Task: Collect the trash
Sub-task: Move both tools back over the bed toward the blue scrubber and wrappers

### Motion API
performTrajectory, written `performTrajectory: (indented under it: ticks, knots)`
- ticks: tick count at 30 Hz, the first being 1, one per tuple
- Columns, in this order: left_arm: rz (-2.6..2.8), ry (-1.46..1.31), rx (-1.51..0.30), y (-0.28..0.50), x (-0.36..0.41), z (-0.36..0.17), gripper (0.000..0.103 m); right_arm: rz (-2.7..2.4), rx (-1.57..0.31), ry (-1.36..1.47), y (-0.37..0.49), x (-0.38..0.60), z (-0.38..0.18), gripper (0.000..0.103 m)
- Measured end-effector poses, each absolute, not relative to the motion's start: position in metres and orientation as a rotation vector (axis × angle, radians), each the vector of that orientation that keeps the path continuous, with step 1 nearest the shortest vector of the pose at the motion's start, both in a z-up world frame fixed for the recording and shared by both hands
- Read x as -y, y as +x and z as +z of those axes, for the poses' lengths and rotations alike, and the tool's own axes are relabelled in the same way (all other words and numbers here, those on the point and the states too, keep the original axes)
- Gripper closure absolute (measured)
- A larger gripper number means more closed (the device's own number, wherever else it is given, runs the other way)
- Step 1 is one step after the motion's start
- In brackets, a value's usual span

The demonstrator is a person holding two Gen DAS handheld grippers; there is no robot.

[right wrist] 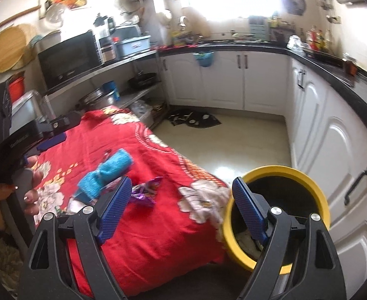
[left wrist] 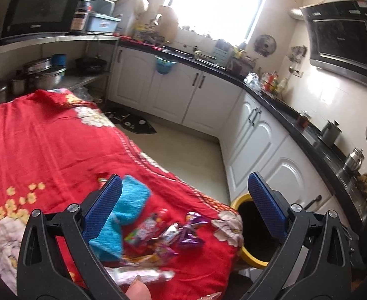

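Several candy wrappers [left wrist: 158,235] lie in a heap near the right end of a table with a red flowered cloth [left wrist: 45,145]. A purple wrapper [left wrist: 191,232] lies at the heap's right; it also shows in the right wrist view [right wrist: 145,190]. A rolled blue towel [left wrist: 125,215] lies beside them [right wrist: 108,175]. A yellow-rimmed bin [right wrist: 281,175] stands on the floor past the table's end [left wrist: 241,200]. My left gripper [left wrist: 186,210] is open above the wrappers. My right gripper [right wrist: 180,210] is open and empty over the table's end and the bin's rim.
White cabinets [right wrist: 263,75] under a black counter [left wrist: 283,107] run along the back and right. A steel shelf rack with a microwave [left wrist: 40,10] and pots [left wrist: 45,72] stands left. A dark mat [right wrist: 196,120] lies on the floor.
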State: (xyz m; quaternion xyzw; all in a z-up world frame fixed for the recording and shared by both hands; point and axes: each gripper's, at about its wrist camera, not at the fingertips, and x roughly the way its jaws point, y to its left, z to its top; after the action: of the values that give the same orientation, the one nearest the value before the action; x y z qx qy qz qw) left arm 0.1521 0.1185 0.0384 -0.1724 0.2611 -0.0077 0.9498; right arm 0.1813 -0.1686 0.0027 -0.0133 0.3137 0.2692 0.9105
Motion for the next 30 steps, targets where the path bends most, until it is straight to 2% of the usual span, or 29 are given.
performTrajectory:
  ticks: [15, 30]
  knots:
    - [0.119, -0.403, -0.588, 0.130, -0.185, 0.010, 0.011, 0.657, -0.733, -0.083, 0.189, 0.109, -0.022, 0.023]
    - [0.094, -0.493, -0.812, 0.148, -0.203, -0.056, 0.011, 0.644, -0.889, -0.027, 0.234, 0.081, -0.073, 0.023]
